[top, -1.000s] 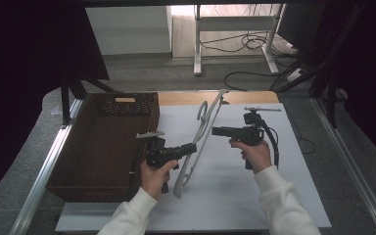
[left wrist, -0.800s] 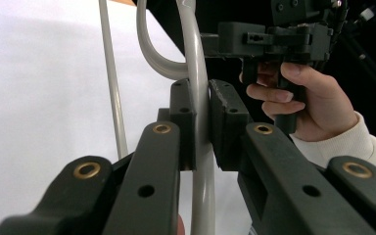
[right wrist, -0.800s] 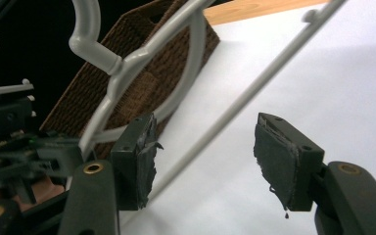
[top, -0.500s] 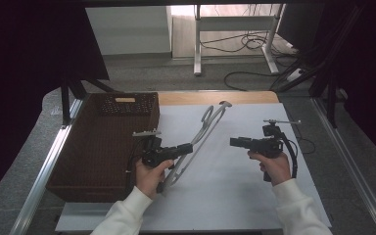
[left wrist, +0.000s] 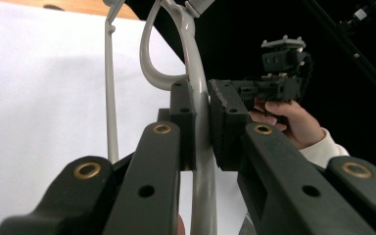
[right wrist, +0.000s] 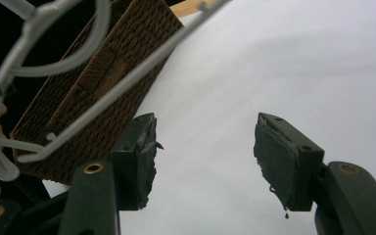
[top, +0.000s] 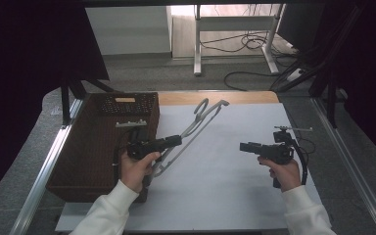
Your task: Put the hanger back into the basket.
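A pale grey plastic clothes hanger (top: 196, 125) slants up over the white sheet, its hook toward the table's far edge. My left gripper (top: 176, 140) is shut on one of its bars beside the basket. In the left gripper view the pads of the left gripper (left wrist: 201, 98) squeeze the hanger's bar (left wrist: 196, 83). My right gripper (top: 242, 147) hovers to the right, apart from the hanger and pointing left. It is open with nothing between its jaws. The right gripper view shows the right gripper (right wrist: 203, 156) over bare sheet, with the hanger (right wrist: 127, 81) farther off.
A dark brown woven basket (top: 93, 147) stands at the left, close beside my left hand. The white sheet (top: 225, 191) covers the table's middle and right. A strip of wooden tabletop (top: 215, 97) shows at the far edge. Metal rails run along both sides.
My right hand has drawn away to the right from the hanger. The left hand has lifted slightly and carried the hanger a little toward the basket.
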The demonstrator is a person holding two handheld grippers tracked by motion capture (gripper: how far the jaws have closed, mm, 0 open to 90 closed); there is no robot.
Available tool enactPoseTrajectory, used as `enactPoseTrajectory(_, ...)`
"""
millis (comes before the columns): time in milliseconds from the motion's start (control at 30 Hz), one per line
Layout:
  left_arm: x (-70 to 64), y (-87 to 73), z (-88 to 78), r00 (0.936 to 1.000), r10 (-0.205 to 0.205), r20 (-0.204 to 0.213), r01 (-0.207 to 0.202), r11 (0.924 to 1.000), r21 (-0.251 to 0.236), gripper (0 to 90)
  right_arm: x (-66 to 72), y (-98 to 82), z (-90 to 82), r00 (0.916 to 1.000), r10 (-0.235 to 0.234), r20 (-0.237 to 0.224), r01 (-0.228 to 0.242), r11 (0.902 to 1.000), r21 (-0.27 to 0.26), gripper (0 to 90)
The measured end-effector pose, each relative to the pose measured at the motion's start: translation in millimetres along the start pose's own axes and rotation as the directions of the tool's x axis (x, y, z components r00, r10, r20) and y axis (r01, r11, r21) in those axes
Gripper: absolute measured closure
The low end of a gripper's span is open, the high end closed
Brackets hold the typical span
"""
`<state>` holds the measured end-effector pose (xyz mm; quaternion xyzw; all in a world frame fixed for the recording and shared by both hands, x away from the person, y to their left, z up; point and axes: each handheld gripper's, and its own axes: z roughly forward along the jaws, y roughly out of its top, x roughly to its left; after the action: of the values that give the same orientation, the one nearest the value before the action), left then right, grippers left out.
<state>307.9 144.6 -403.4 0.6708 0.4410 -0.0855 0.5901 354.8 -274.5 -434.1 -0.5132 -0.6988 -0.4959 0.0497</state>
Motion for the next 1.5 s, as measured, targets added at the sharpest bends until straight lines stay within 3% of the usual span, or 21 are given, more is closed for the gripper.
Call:
enactPoseTrajectory(267, 0.0, 17.2, -42.1, 0.9995, 0.019, -0.025, -0.020, 0.9989, -0.042, 82.1, -3.2, -3.0, -1.2, 1.0000, 0.004, 0.006, -0.004, 1.0000, 0.001, 41.2)
enactPoseTrajectory(500, 4.0, 27.7, -86.3, 0.9968, 0.037, -0.070, -0.043, 0.9952, -0.088, 82.1, -5.1, -3.7, -0.8, 0.9998, 0.012, 0.015, -0.012, 0.9999, 0.003, 41.2)
enactPoseTrajectory(733, 13.1, 33.5, -122.4, 0.9918, 0.031, -0.124, -0.045, 0.9921, -0.117, 82.1, -5.6, -4.1, 0.0, 0.9997, 0.016, 0.021, -0.016, 0.9999, 0.005, 41.2)
enactPoseTrajectory(1267, 43.8, 20.3, -184.5, 0.9783, 0.003, -0.207, -0.029, 0.9918, -0.125, 82.1, -11.6, -6.8, -0.2, 0.9987, 0.038, 0.035, -0.039, 0.9992, 0.007, 41.3)
enactPoseTrajectory(1500, 59.9, 13.5, -203.1, 0.9829, 0.011, -0.184, -0.032, 0.9933, -0.111, 82.1, -11.7, -7.1, 1.1, 0.9985, 0.039, 0.039, -0.039, 0.9992, 0.010, 41.2)
